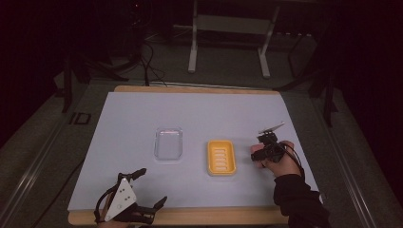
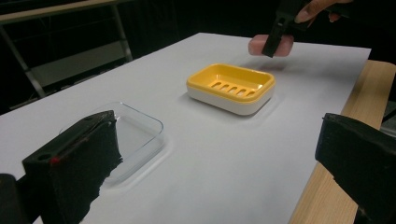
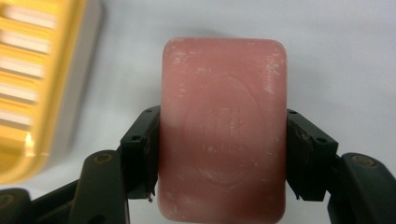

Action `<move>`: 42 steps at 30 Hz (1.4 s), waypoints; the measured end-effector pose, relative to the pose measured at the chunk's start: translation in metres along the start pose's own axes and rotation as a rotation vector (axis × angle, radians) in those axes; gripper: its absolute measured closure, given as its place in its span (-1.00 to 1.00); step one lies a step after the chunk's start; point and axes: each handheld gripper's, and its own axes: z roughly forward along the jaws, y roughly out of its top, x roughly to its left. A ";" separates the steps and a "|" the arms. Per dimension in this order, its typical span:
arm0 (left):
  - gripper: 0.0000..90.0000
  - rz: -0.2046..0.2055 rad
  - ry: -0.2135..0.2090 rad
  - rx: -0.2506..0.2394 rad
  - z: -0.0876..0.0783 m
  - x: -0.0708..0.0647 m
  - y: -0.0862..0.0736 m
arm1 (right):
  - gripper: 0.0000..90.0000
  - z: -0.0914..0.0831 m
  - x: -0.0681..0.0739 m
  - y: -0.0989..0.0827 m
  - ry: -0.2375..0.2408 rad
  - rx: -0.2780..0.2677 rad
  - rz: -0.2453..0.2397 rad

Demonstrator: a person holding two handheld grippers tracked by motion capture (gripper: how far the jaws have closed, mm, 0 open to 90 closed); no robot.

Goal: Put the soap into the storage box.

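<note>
A pink bar of soap (image 3: 223,126) sits clamped between the black jaws of my right gripper (image 3: 223,156), held just above the white sheet. From above, that gripper (image 1: 260,153) is just right of a yellow soap dish (image 1: 221,157) with a slotted tray, and the soap (image 1: 256,152) shows at its tip. The left gripper view has the soap (image 2: 271,45) beyond the dish (image 2: 230,87). My left gripper (image 1: 151,187) hovers at the table's near-left edge, jaws wide apart and empty.
A clear plastic lid or tray (image 1: 168,144) lies left of the dish on the white sheet (image 1: 142,118). The wooden table edge (image 1: 214,216) runs along the front. A metal stand (image 1: 228,28) stands behind the table.
</note>
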 end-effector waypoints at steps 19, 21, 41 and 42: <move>-0.99 0.010 -0.001 -0.003 -0.002 -0.002 0.001 | -0.17 -0.045 0.034 0.018 0.007 -0.085 0.010; -0.99 0.011 0.000 -0.001 -0.002 -0.002 0.001 | -0.17 -0.050 0.038 0.020 0.008 -0.106 0.017; -0.99 0.008 -0.004 -0.009 -0.003 -0.002 0.001 | -0.17 -0.069 0.104 0.030 0.101 -0.238 0.046; -0.99 0.010 -0.003 -0.009 -0.003 -0.002 0.001 | -0.17 -0.066 0.106 0.030 0.097 -0.234 0.045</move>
